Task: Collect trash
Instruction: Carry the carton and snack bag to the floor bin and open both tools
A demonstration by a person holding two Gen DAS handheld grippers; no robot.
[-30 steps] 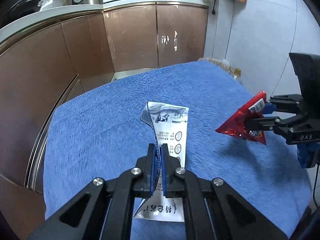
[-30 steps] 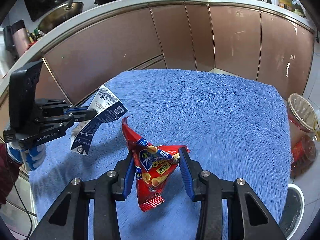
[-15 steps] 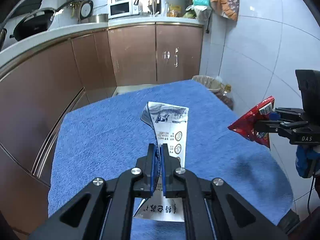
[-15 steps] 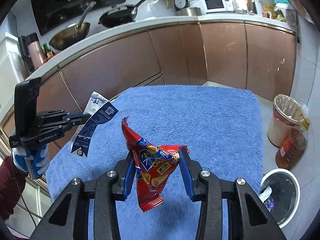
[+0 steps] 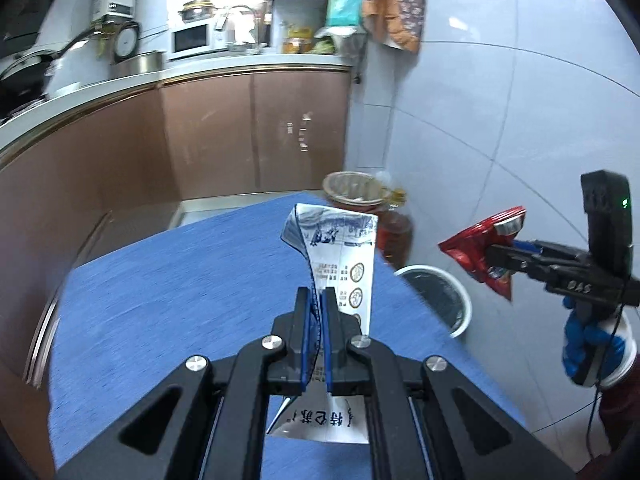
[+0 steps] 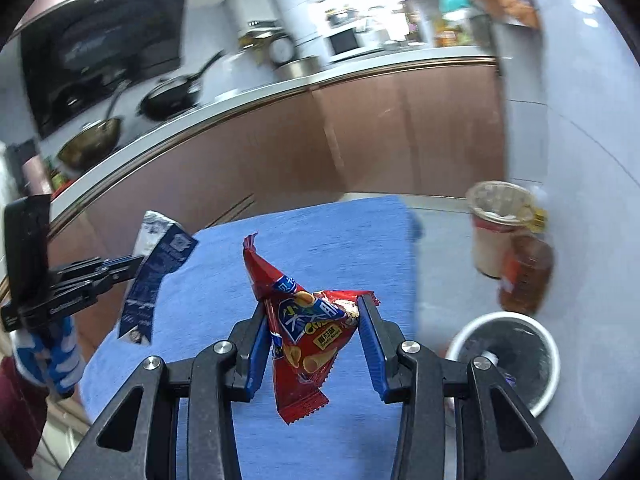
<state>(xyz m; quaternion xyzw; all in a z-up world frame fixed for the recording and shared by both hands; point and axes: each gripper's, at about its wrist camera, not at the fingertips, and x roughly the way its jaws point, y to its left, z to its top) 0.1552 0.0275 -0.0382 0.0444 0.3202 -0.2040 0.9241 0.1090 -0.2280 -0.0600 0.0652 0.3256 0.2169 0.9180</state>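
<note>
My left gripper (image 5: pixel 317 300) is shut on a flattened white and blue carton wrapper (image 5: pixel 340 256), held well above the blue towel-covered table (image 5: pixel 180 292). The wrapper also shows in the right wrist view (image 6: pixel 158 272), at the left. My right gripper (image 6: pixel 312 320) is shut on a red snack bag (image 6: pixel 308 328) and holds it above the table's right part. That bag shows in the left wrist view (image 5: pixel 486 250), out past the table's right edge. A white trash bin (image 6: pixel 506 354) with a dark liner stands on the floor at the right, below the bag; it also shows in the left wrist view (image 5: pixel 436 292).
A lined wastebasket (image 6: pixel 496 224) and a bottle of amber oil (image 6: pixel 528 276) stand on the floor beyond the white bin. Brown kitchen cabinets (image 5: pixel 224 136) curve round the far side, with pans (image 6: pixel 168 98) on the counter. A tiled wall (image 5: pixel 500 120) is on the right.
Both grippers have risen and swung right with their trash. The snack bag has gone from over the table to past its right edge. The white bin has come into the left view.
</note>
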